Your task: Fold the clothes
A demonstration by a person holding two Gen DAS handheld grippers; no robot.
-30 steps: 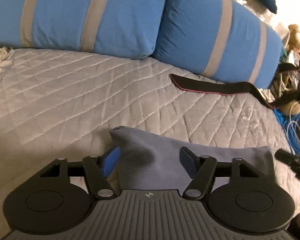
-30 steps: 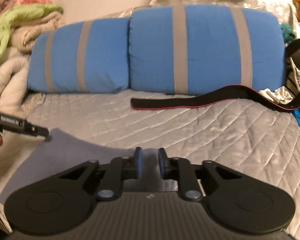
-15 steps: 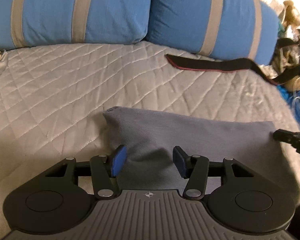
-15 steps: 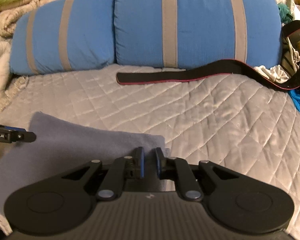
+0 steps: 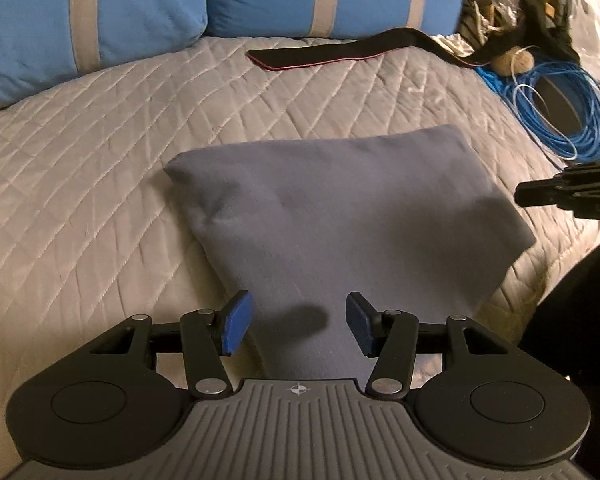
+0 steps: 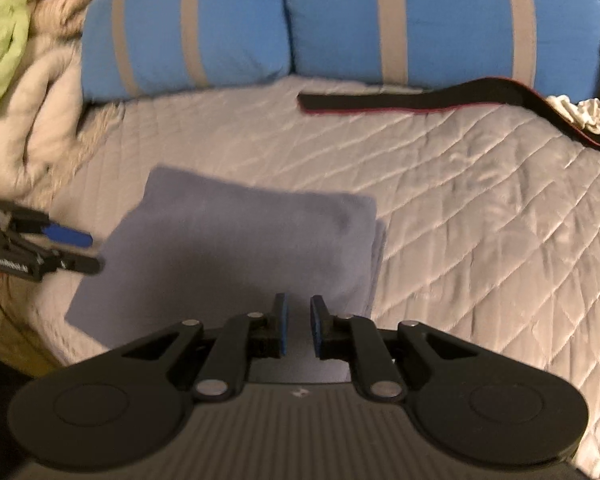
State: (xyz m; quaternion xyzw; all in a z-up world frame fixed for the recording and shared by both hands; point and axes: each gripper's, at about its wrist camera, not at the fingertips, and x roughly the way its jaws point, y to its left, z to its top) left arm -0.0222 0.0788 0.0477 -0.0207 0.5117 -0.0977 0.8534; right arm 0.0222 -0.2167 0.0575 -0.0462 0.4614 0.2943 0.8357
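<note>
A grey-blue garment (image 5: 340, 208) lies folded into a thick rectangle on the quilted bed (image 5: 100, 160). My left gripper (image 5: 298, 324) hovers over its near left corner, open, with nothing between the blue pads. In the right wrist view the same garment (image 6: 252, 248) shows stacked layers along its right edge. My right gripper (image 6: 299, 326) hangs above its near right edge, jaws a narrow gap apart and gripping nothing. The two grippers appear in each other's views: the right gripper (image 5: 572, 194) at the garment's right side, the left gripper (image 6: 84, 250) at its left side.
Two blue pillows with grey stripes (image 6: 340, 20) line the far side of the bed. A black strap with a red edge (image 5: 340, 50) lies before them. A blue cable coil (image 5: 556, 108) and clutter sit at the right; heaped blankets (image 6: 24, 80) at the left.
Both grippers have drawn back from the garment, which now shows almost whole. The right jaws went from nearly shut to a small gap. The left view swung toward the right.
</note>
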